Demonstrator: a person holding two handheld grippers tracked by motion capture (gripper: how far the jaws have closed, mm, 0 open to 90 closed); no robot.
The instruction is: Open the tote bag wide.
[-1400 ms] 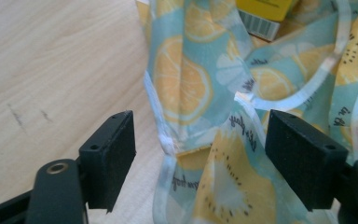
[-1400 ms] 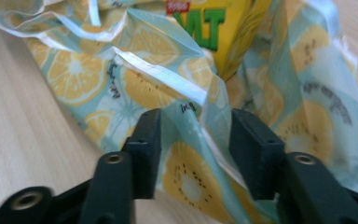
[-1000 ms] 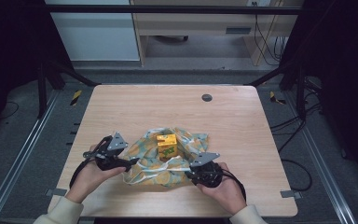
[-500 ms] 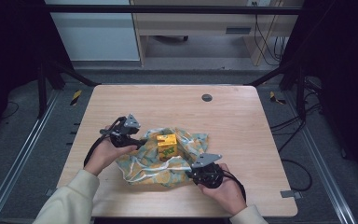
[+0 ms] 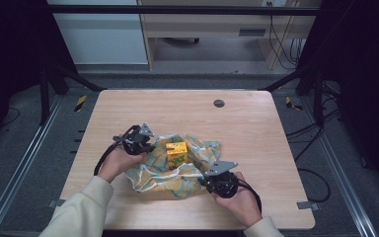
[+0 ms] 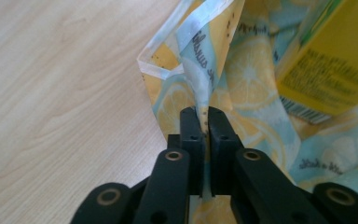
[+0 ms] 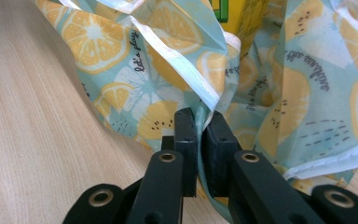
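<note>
Since a second ago, the left gripper has moved from the near-left edge of the lemon-print cloth to its far-left edge, its jaws just closing and now pinching the hem there. The right gripper is pinching the near-right hem. Thin, limp and light, the cloth is lying mid-table under a yellow juice carton; hemmed corners are probably offering the surest hold.

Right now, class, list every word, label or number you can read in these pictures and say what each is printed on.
"let's play": on the lemon-print cloth, right gripper view.
Other script lines on the cloth: upside down or blurred, unreadable.
Small print and barcode on the yellow carton: too blurred to read.
Green marks on the carton front in the high view: too small to read.
</note>
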